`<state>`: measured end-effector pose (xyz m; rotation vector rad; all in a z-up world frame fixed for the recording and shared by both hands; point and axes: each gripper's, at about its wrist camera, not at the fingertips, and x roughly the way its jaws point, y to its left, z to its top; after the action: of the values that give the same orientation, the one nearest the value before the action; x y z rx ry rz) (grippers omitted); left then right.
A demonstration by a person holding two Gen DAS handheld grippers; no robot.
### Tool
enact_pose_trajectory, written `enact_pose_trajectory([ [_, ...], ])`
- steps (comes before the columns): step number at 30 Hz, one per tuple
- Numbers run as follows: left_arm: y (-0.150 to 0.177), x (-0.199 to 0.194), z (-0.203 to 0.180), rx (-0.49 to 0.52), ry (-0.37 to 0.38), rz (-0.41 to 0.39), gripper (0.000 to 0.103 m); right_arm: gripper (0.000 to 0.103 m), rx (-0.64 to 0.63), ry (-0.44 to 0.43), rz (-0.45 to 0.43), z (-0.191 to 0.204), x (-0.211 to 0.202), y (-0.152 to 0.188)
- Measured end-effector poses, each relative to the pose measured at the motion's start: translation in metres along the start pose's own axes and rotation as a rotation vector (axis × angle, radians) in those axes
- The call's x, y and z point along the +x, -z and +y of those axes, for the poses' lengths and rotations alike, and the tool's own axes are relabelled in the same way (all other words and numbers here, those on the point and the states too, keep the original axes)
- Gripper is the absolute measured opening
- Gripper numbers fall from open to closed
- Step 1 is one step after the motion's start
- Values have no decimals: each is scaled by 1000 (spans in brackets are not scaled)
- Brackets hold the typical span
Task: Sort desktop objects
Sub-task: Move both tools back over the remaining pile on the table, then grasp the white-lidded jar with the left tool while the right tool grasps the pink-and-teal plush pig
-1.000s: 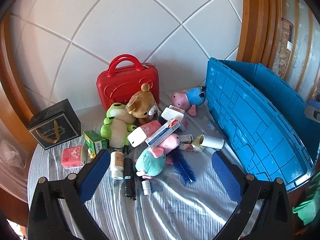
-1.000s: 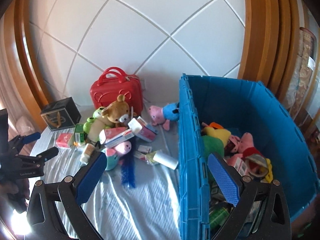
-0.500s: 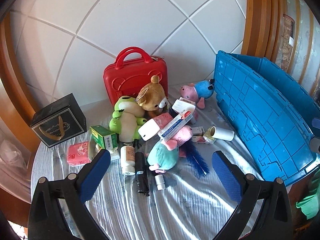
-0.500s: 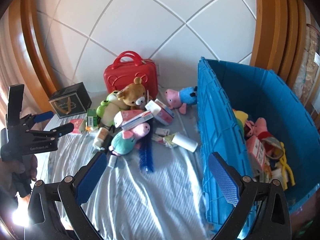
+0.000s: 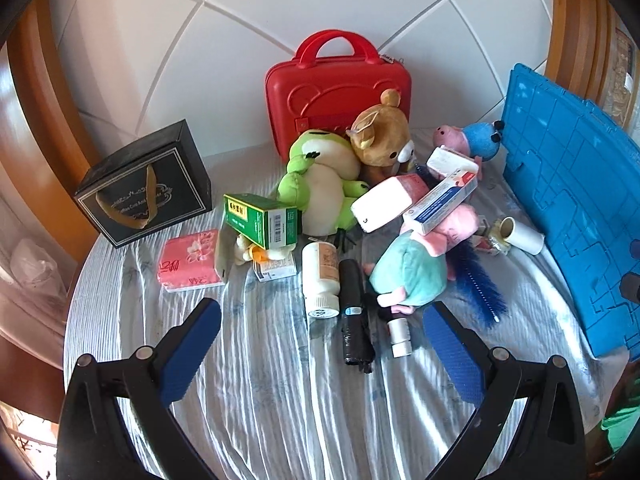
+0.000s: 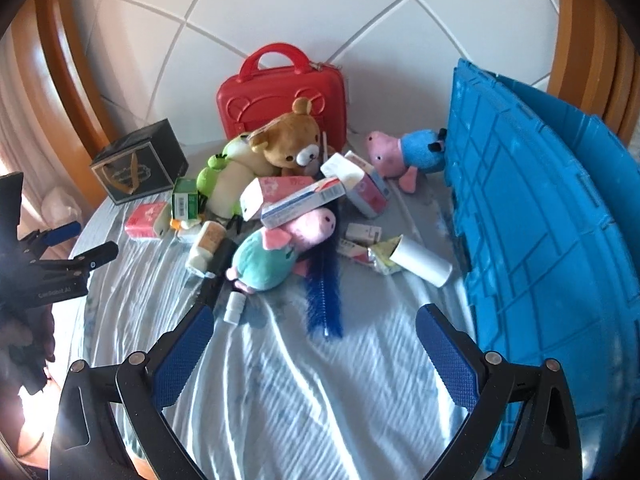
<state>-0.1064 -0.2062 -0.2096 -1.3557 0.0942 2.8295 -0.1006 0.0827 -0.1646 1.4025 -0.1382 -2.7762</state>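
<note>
A pile of objects lies mid-table: a green frog plush [image 5: 324, 178], a brown bear plush [image 5: 380, 136], a teal and pink pig plush [image 5: 412, 268], a white bottle [image 5: 320, 276], a black tube [image 5: 354, 312], a blue brush [image 5: 480, 284] and several boxes. A blue crate [image 5: 576, 200] stands at the right. My left gripper [image 5: 320, 352] is open and empty, just short of the bottle. My right gripper [image 6: 316, 352] is open and empty, near the brush [image 6: 324, 292]. The left gripper also shows at the left of the right wrist view [image 6: 76, 240].
A red case [image 5: 340, 88] stands against the white wall behind the pile. A black gift box [image 5: 148, 188] sits at the back left, a pink tissue pack [image 5: 188, 260] beside it. A pig plush with a blue body [image 5: 468, 142] lies by the crate. A striped cloth [image 5: 280, 400] covers the round table.
Both grippers have swung left and lower toward the pile. The crate has slid toward the right edge of both views, and its inside no longer shows. Both stay open.
</note>
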Motion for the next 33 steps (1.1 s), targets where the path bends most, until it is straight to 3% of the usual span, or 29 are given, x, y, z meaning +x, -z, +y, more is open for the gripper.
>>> enact_pose_trajectory([
  [8, 5, 97, 10, -21, -1, 64, 101, 103, -13, -3, 73, 13, 96, 6],
  [17, -2, 186, 8, -10, 14, 133, 95, 103, -34, -15, 116, 36, 176, -16],
  [22, -1, 216, 8, -2, 25, 170, 86, 103, -4, -12, 134, 42, 209, -20],
  [27, -6, 225, 8, 5, 52, 128, 86, 103, 66, -32, 166, 45, 239, -20],
  [33, -11, 236, 25, -21, 46, 145, 86, 103, 170, -30, 196, 48, 269, -23],
])
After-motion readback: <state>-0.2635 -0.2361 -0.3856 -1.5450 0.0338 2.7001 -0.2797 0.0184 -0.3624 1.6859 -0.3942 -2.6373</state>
